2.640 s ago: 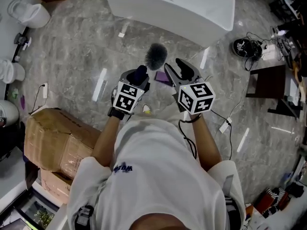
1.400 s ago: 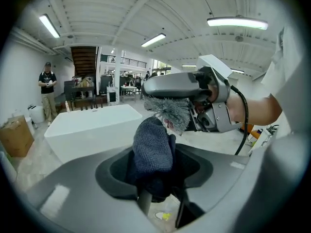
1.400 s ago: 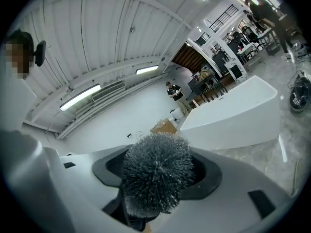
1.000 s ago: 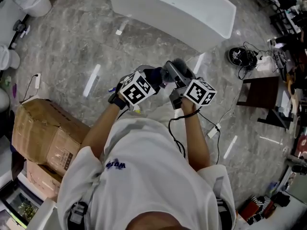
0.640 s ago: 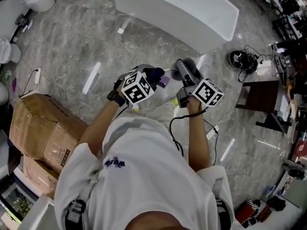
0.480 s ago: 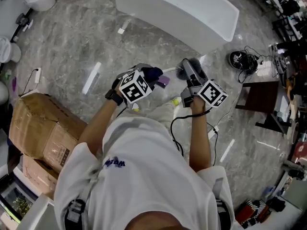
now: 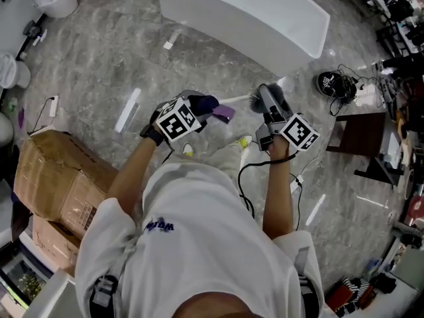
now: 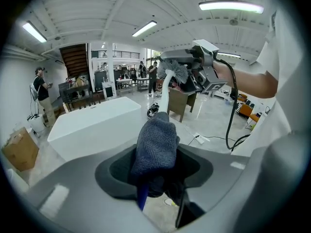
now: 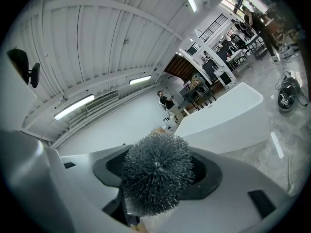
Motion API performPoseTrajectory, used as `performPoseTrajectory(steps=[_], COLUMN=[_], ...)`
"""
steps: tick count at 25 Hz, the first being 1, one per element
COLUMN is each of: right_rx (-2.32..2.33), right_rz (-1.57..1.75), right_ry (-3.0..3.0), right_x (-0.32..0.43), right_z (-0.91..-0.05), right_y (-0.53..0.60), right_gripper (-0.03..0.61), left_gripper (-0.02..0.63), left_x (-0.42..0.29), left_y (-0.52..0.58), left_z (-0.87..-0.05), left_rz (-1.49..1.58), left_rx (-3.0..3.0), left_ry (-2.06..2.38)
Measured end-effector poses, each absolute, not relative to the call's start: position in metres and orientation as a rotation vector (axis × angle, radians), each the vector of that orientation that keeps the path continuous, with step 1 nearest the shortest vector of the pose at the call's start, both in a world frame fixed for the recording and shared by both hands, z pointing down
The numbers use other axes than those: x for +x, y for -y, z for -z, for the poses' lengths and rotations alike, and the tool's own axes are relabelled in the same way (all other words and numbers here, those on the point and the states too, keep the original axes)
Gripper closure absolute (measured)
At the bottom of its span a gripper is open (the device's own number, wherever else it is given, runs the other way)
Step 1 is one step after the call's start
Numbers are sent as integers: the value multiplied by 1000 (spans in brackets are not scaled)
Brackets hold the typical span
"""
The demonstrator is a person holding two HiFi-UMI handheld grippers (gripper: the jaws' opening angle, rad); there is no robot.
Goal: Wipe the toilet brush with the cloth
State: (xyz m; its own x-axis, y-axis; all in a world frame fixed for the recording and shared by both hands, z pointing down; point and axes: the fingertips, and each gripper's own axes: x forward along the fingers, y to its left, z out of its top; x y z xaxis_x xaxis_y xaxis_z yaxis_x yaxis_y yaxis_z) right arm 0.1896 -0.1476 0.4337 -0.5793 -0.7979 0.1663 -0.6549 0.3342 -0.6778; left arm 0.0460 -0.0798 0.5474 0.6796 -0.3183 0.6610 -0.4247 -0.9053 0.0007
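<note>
Between the fingers of the left gripper (image 7: 201, 103), which have just been opening, a grey cloth (image 8: 155, 142) is grasped and held upright. The toilet brush (image 9: 156, 171) is clenched by the right gripper (image 7: 268, 101), the gap between its fingers being filled by the bristle head. The white handle (image 7: 233, 100) is pointed left, near the cloth, above the marbled floor (image 7: 99, 58)
</note>
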Motion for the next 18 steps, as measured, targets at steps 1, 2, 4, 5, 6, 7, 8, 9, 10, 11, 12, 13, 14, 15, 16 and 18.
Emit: performPoseTrajectory(steps=[1, 2, 4, 5, 6, 7, 8, 9, 10, 11, 12, 13, 14, 15, 16, 18], right_rx=[-1323, -1320, -1318, -1319, -1322, -1326, -1330, -1333, -1333, -1332, -1331, -1330, -1325, -1316, -1305, -1304], right_rz=[1083, 1090, 1102, 1107, 1112, 1115, 1119, 1122, 1126, 1128, 1128, 1127, 1126, 1123, 1114, 1105], right_ry=[-2393, -2387, -2373, -2365, -2356, -2346, -2335, -2324, -2315, -2308, -2305, -2305, -2307, -2310, -2316, -2321], right_x=[191, 193, 196, 199, 202, 205, 208, 211, 214, 215, 214, 213, 211, 209, 207, 205], right_z=[-434, -434, -435, -436, -437, -438, -438, -438, -438, -438, -438, -437, -435, -433, -431, -431], right_y=[147, 147, 148, 148, 148, 148, 148, 148, 148, 148, 148, 148, 148, 148, 148, 149], right_gripper=[293, 293, 293, 295, 295, 295, 295, 295, 295, 295, 295, 295, 295, 295, 295, 295], left_gripper=[410, 410, 410, 408, 408, 407, 405, 405, 405, 407, 407, 408, 407, 405, 405, 403], left_x=[45, 45, 44, 44, 43, 42, 40, 39, 38, 38, 38, 38, 38, 37, 37, 38], left_y=[79, 79, 79, 79, 79, 79, 78, 78, 78, 78, 78, 79, 81, 83, 85, 87], left_z=[-548, -548, -550, -551, -552, -553, -553, -552, -551, -550, -549, -548, -547, -546, -545, -543], left_rz=[-1035, -1038, -1040, -1040, -1041, -1040, -1036, -1027, -1018, -1013, -1015, -1019, -1021, -1021, -1020, -1029], left_rx=[2737, 2738, 2737, 2736, 2733, 2730, 2727, 2727, 2730, 2738, 2752, 2770, 2788, 2803, 2815, 2828], left_ry=[607, 606, 601, 597, 594, 592, 589, 585, 580, 577, 579, 587, 598, 610, 622, 638])
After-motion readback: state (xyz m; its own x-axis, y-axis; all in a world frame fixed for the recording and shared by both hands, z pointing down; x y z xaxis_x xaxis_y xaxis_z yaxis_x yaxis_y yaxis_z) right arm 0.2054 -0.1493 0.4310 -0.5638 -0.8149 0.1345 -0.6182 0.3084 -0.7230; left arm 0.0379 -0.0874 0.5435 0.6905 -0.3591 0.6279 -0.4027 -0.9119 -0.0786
